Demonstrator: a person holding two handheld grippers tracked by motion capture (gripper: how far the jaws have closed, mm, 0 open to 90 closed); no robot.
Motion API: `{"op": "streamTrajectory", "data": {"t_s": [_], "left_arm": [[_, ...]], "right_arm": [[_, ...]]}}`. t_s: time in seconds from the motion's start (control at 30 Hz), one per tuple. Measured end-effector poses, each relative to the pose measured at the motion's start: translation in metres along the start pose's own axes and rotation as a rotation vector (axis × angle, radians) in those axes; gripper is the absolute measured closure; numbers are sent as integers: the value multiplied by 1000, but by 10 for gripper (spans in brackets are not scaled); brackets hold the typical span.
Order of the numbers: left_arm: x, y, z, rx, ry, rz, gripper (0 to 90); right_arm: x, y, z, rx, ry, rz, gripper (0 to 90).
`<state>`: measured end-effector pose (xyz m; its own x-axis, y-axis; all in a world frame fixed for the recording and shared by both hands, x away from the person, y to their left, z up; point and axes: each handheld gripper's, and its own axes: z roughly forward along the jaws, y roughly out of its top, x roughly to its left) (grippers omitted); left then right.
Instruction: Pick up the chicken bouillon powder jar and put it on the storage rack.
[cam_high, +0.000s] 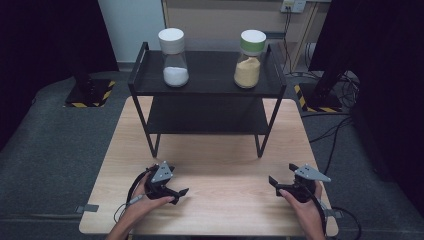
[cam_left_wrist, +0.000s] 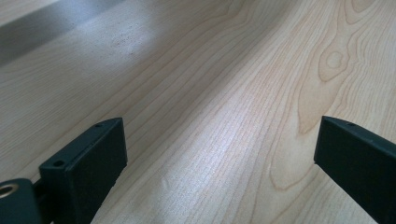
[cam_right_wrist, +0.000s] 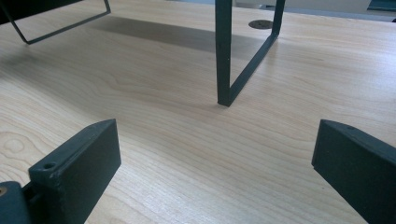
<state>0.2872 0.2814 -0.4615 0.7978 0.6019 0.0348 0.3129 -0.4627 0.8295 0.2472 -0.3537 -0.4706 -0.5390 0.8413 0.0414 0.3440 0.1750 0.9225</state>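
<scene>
Both my grippers sit low over the near edge of the wooden table (cam_high: 215, 165), well short of the black two-tier shelf (cam_high: 207, 87). On its top tier stand two jars: the white-lidded jar (cam_high: 173, 57) with white powder at left, the green-lidded jar (cam_high: 249, 59) with tan powder at right. Both are well apart from my claws.

Left gripper (cam_high: 179, 195): jaws spread wide, holding nothing, bare wood between them in the left gripper view.

Right gripper (cam_high: 274, 181): jaws wide apart, empty. Its own view looks toward a shelf leg (cam_right_wrist: 223, 56), standing ahead, untouched.
</scene>
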Motion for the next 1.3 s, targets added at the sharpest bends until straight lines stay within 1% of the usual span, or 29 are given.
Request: {"op": "streamTrajectory", "data": {"t_s": [0.17,0.27,0.37,0.47,0.67,0.93,1.2,1.3], "left_arm": [[-1,1,-1,-8,1,0,16],[-2,0,-2,-12,6,-2,16],[-2,0,-2,-12,7,-7,16],[-2,-1,-2,-12,7,-8,16],[-2,-2,-2,-16,10,-17,16],[-3,-2,-3,-10,17,-14,16],[-2,-2,-1,-4,15,-7,16],[-2,-2,-1,-7,16,-12,16]], "right_arm": [[2,-3,-1,-2,-6,6,16],[3,-5,-2,-10,-17,21,16],[4,-5,-2,-3,-15,18,16],[4,-5,-2,9,-10,-6,16],[4,-6,-2,21,-6,-12,17],[4,-8,-3,20,-1,-3,19],[3,-9,-6,22,-8,5,20],[3,-10,-8,16,-11,10,20]]}}
